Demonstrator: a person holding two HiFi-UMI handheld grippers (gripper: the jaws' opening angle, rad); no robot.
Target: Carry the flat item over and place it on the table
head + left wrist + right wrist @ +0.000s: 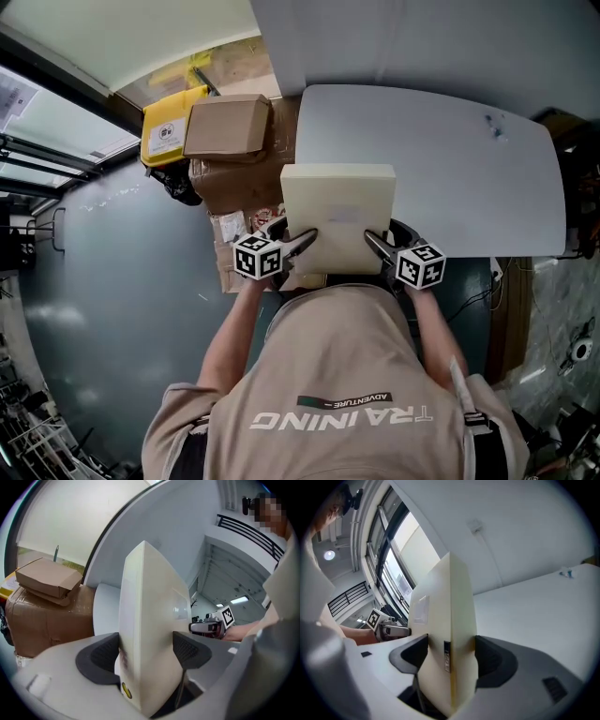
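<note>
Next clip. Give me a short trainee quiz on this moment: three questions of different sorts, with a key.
1. True or false: the left gripper and the right gripper are both shut on the cream flat box.
2. Multiple choice: in the head view, the brown cardboard boxes lie where relative to the white table? A) to its left B) to its right C) on top of it
3. Short answer: which edge of the box do the grippers hold, the one near the person or the far one?

Key: 1 true; 2 A; 3 the near one.
</note>
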